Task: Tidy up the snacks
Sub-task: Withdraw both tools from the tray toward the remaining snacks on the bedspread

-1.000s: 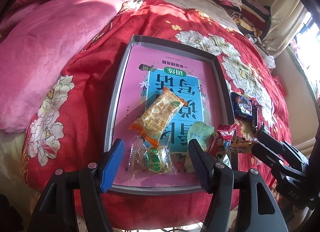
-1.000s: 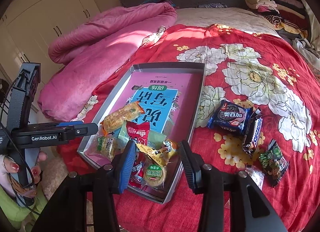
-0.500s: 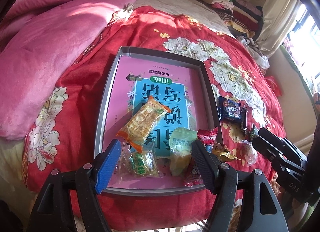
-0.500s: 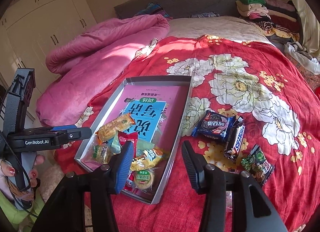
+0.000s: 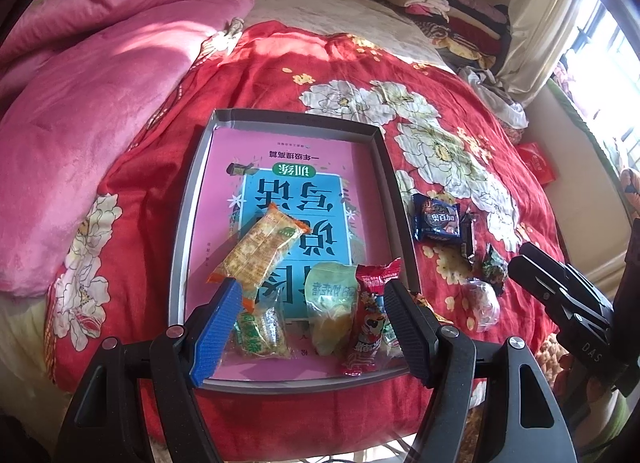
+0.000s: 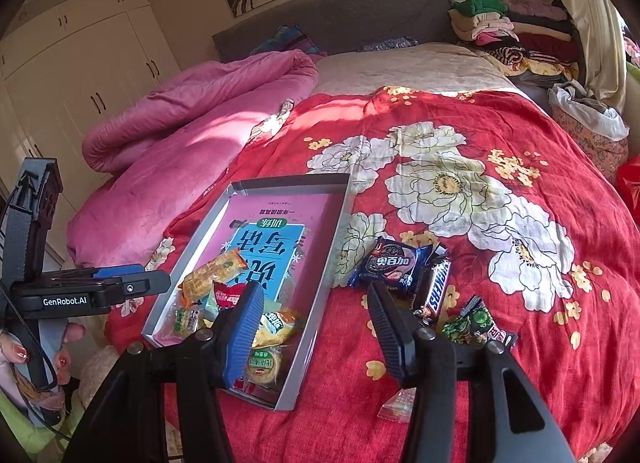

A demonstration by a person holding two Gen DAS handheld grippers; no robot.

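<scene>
Both hand-held grippers point(image 5: 312, 311) point(image 6: 316, 327) have drawn back from the tray point(image 5: 296, 117).

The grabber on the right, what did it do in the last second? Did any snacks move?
The right gripper pulled up and back from the tray, jaws open and empty, now aimed nearer the blue cookie pack. The left gripper also backed off, open. The snacks in the tray and on the bedspread stayed put.

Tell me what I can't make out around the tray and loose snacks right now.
- Left wrist view: the tray's near right corner is hidden behind the left gripper's black finger.
- Right wrist view: the clear-wrapped candy is partly hidden by the right gripper.
- Left wrist view: the Snickers bar label is too small.
</scene>
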